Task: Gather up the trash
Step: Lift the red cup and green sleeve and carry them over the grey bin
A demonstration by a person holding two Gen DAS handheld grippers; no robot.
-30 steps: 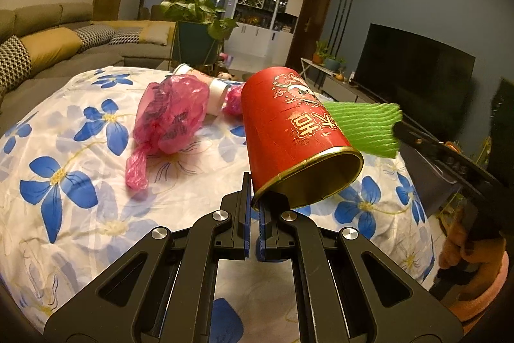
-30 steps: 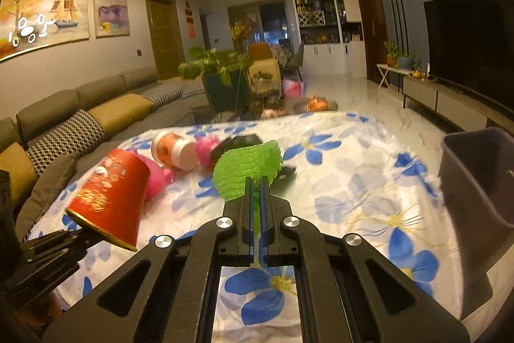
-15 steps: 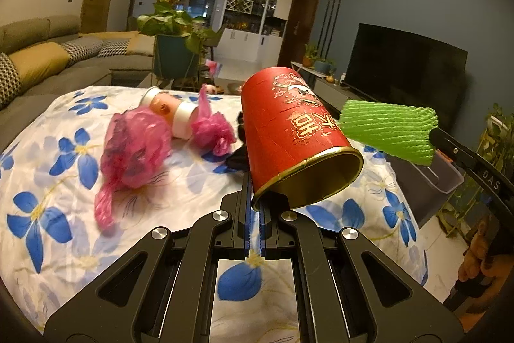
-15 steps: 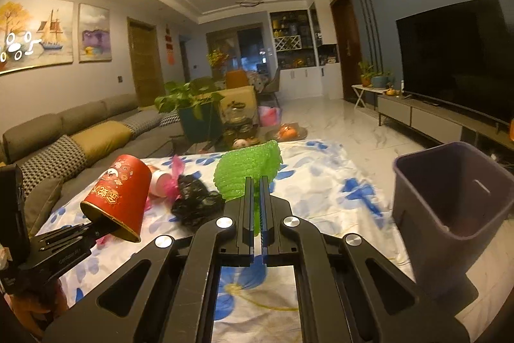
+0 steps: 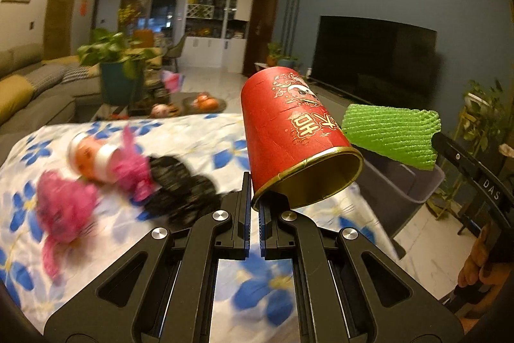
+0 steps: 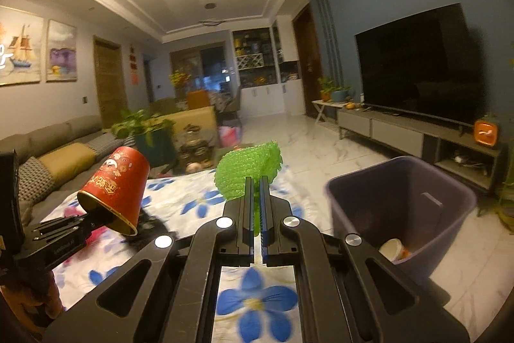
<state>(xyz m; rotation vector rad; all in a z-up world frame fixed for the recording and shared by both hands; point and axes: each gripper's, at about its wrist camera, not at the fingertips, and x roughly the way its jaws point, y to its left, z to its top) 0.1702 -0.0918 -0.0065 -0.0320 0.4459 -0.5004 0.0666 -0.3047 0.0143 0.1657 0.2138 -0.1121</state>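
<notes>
My left gripper (image 5: 254, 198) is shut on the rim of a red paper cup (image 5: 289, 134) and holds it tilted above the table; the cup also shows in the right wrist view (image 6: 115, 185). My right gripper (image 6: 256, 198) is shut on a green foam net (image 6: 247, 171), which also shows in the left wrist view (image 5: 390, 132). A purple trash bin (image 6: 443, 198) stands on the floor to the right, with a paper cup (image 6: 392, 248) inside.
On the flowered tablecloth (image 5: 199, 134) lie pink plastic bags (image 5: 64, 208), a black bag (image 5: 183, 185) and an orange-and-white cup (image 5: 93, 153). A sofa (image 6: 57, 156) is at the left, a TV (image 6: 414, 69) at the right, a potted plant (image 5: 115, 73) behind.
Both grippers have swung right with their loads, toward the purple bin. The bin is now nearer and its inside shows in the right wrist view.
</notes>
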